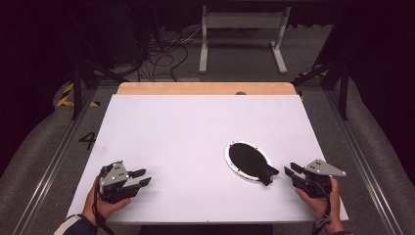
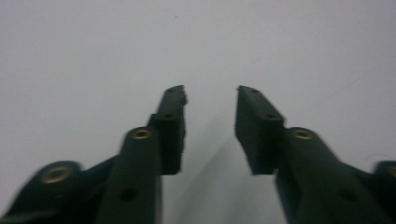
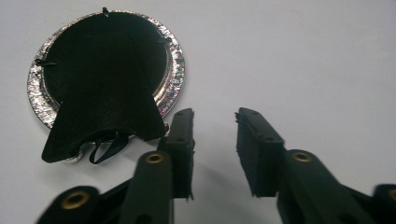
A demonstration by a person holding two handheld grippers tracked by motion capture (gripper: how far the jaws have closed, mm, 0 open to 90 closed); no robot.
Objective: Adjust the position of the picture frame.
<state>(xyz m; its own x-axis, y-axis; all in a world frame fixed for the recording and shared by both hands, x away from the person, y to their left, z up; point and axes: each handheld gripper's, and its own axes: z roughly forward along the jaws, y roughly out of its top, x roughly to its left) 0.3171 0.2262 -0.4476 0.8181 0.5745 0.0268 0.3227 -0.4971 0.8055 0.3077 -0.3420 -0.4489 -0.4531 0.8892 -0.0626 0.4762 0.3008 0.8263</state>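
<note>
On near right of white table [image 1: 195, 132], black cloth [image 1: 250, 160] over shiny round plate [image 1: 235, 168], just left of right gripper [image 1: 294, 171]. Right gripper low near table edge, jaws apart, nothing between. Left gripper [image 1: 142, 177] at near left, well apart from cloth, jaws apart, holding nothing.

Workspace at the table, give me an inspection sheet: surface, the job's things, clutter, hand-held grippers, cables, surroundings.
Surface: white table top, bare wooden strip at the far edge.
Job's things: black fabric piece lying over a shiny round plate; its tail overhangs the rim; thin black straps show beneath.
Clutter: nothing seen.
Grippers: left hand-held gripper open, nothing between the jaws; right hand-held gripper open, beside the fabric, not touching.
Cables: loose tangle on the floor beyond the table.
Surroundings: white stand, dark curtains.
</note>
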